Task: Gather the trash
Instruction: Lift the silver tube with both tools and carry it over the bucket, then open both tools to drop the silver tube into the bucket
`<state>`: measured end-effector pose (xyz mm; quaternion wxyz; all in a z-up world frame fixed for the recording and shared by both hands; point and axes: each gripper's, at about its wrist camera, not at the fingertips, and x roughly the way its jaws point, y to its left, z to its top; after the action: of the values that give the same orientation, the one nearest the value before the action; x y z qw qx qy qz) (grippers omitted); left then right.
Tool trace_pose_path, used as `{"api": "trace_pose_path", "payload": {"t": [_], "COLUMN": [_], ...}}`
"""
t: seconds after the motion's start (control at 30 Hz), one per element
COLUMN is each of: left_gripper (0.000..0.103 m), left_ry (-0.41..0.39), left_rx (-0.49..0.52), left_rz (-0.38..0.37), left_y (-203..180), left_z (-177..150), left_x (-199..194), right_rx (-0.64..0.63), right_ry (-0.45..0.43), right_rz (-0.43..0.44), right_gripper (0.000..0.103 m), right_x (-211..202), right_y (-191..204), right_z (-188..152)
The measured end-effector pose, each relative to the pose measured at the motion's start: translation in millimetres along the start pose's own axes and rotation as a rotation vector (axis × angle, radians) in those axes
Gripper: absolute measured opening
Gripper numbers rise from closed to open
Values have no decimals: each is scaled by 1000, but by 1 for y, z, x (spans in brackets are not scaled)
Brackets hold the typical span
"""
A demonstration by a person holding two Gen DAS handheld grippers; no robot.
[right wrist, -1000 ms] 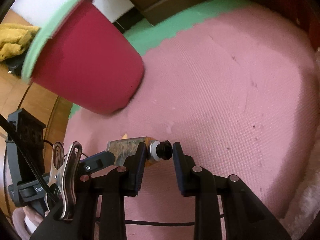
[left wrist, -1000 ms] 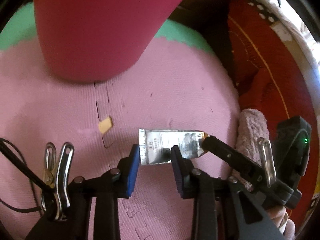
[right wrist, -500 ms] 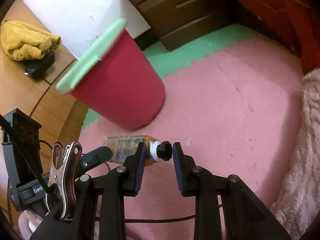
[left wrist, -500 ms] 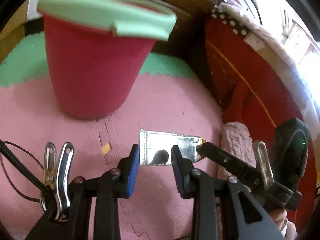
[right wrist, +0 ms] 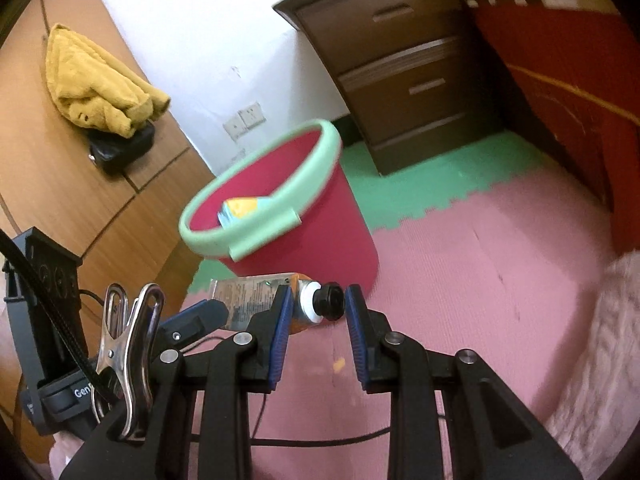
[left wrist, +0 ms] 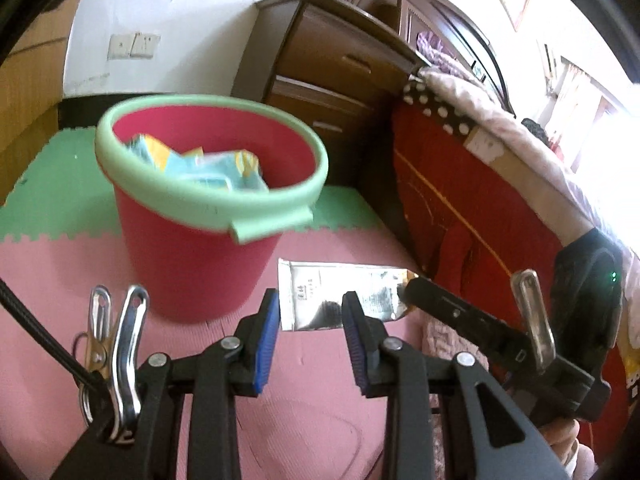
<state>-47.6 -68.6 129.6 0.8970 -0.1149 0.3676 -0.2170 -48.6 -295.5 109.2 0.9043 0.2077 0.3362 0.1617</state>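
Tube (left wrist: 340, 296) held off the floor between both my tongs: L tongs (left wrist: 310, 322) clamped on its flat crimped end, R tongs (right wrist: 316, 312) clamped at its cap end. Bucket (left wrist: 192, 256) w/ wrappers just behind, on pink mat (right wrist: 480, 280); drawers (left wrist: 340, 64) beyond.

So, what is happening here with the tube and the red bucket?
A person holds a gripper in each hand, and together they carry one squeezed tube in the air. The left gripper is closed on its flat crimped end; the right gripper is closed around its black cap end. The red bucket with the green rim stands just beyond on the pink floor mat, with some wrappers already inside. The tube is not yet over the bucket.
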Motion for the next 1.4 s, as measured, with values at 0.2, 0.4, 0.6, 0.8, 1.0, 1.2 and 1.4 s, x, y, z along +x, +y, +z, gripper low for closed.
{"api": "trace_pose_path", "payload": {"t": [0.2,0.4,0.6,0.8,1.0,1.2,1.4], "left_gripper": [31,31,31,31,32,42,45], "left_ry": [-59,-113,-121,-126,-144,-146,-158], "left_rx": [-3,-14,-61,-70,-6,29,0], "left_rz": [-10,5,10,60,154,192,186], "left_y": [6,22,46,60,58,54,59], "left_z": [30,57,72,85,83,79,78], "left_x": [-3,0,16,33,43,44,35], "right_rx": [-43,-100,-133,-157,-151,-185,-225], "right_ry": [-51,-87,-105,-86,-50,-26,-30], "right_rz": [3,14,21,6,-3,-26,-51], "right_gripper": [28,29,29,30,30,35,39], "right_x": [5,22,50,84,111,121,116], "right_y": [19,38,45,47,46,56,67], "right_z": [30,60,79,88,90,82,79]}}
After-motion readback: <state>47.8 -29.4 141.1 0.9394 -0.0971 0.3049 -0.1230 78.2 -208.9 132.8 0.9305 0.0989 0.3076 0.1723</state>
